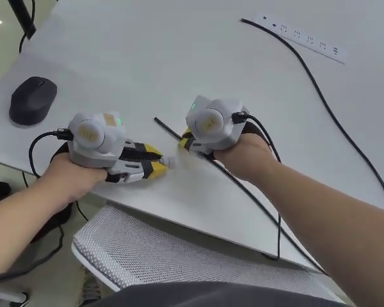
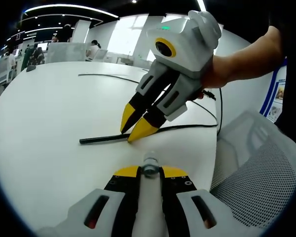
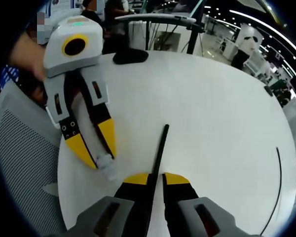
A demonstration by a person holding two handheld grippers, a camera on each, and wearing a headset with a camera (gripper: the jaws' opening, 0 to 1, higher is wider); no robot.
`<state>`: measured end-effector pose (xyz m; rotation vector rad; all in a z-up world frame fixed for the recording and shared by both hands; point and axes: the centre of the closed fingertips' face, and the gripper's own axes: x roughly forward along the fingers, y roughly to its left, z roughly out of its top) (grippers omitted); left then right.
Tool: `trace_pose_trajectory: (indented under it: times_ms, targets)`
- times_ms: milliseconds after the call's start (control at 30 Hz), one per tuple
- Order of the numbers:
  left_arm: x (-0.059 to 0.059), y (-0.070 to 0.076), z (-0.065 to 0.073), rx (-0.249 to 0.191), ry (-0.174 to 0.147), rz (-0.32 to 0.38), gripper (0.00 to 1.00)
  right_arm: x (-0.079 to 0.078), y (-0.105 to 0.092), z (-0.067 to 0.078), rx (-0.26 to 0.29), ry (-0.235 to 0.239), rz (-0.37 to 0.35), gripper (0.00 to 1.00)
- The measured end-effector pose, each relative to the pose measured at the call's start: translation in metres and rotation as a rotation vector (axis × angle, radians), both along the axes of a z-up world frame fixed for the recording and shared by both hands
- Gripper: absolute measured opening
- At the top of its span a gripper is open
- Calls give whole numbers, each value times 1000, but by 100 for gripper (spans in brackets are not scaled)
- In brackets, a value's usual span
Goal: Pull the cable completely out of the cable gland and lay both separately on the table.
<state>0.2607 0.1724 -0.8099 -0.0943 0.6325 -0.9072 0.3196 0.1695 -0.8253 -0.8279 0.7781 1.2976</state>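
Note:
My left gripper (image 1: 160, 165) is shut on a small white cable gland (image 1: 169, 163), which sticks out between its yellow tips (image 2: 150, 165) just above the table. My right gripper (image 1: 184, 142) is shut on a thin black cable (image 1: 166, 126). The cable (image 3: 160, 148) runs forward between the right jaws and lies on the white table, with its free end pointing away. Gland and cable are apart: the gland (image 3: 106, 167) sits a short way to the left of the cable. In the left gripper view, the right gripper (image 2: 135, 129) pinches the cable (image 2: 101, 139) against the tabletop.
A black mouse (image 1: 32, 99) lies at the table's left. A white power strip (image 1: 301, 37) sits at the far right, and a second black lead (image 1: 333, 115) runs from it down the right side. A grey mesh chair (image 1: 179, 256) stands below the near table edge.

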Motion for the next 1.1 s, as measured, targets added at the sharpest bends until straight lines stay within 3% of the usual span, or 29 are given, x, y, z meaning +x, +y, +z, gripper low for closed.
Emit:
trace_pose_trajectory:
  times_ms: [333, 667, 1100]
  targets:
    - [0, 1, 5, -7, 1, 15, 20, 1, -4, 17, 45, 3, -42, 14]
    - [-5, 4, 20, -18, 12, 46, 27, 5, -20, 54, 150, 33, -158, 24]
    - [-19, -1, 45, -62, 35, 93, 39, -5, -53, 94, 252, 43, -216, 34]
